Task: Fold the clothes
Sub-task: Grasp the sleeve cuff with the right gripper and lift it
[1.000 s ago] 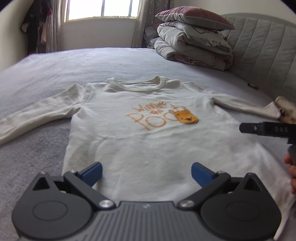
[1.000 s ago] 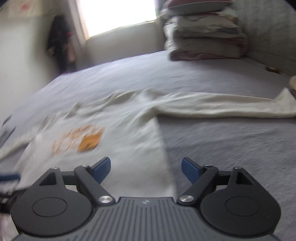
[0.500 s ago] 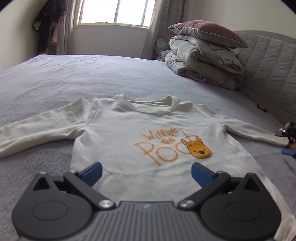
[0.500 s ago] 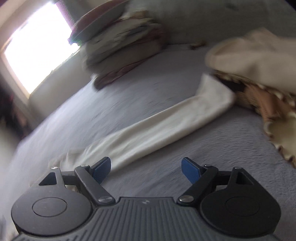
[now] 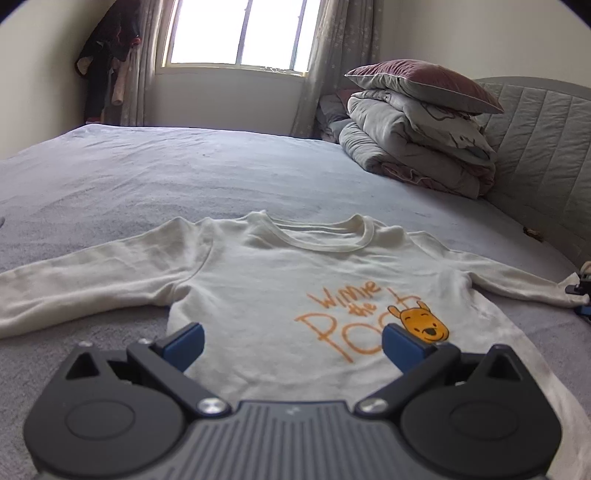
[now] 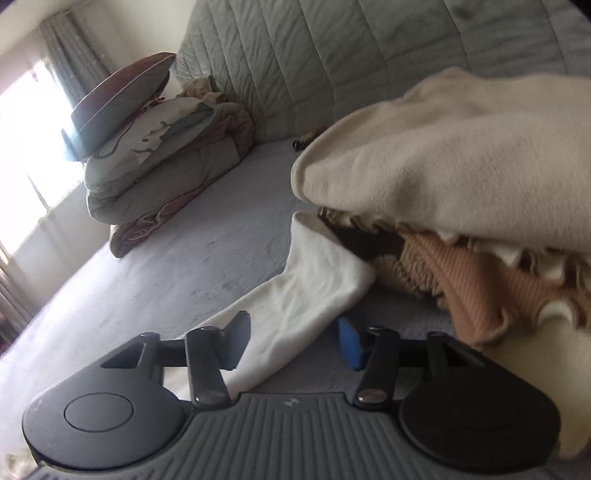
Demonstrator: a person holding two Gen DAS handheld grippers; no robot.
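A cream long-sleeved shirt [image 5: 280, 280] with an orange Winnie the Pooh print lies flat, front up, on the grey bed, sleeves spread to both sides. My left gripper [image 5: 291, 343] is open and empty above the shirt's lower body. My right gripper [image 6: 291, 341] is open, its fingers either side of the shirt's right sleeve [image 6: 306, 291] close to the cuff, without clamping it. The right gripper also shows in the left wrist view [image 5: 581, 291] at the end of that sleeve.
A pile of cream and pink-tan clothes [image 6: 461, 177] lies just beyond the cuff. Folded quilts topped by a pillow [image 5: 417, 129] stand at the bed's head against a quilted headboard [image 5: 543, 140]. A window [image 5: 240, 33] is on the far wall.
My right gripper swung from the shirt's body out along the right sleeve to its cuff. My left gripper drew back and tilted up, so the whole shirt shows.
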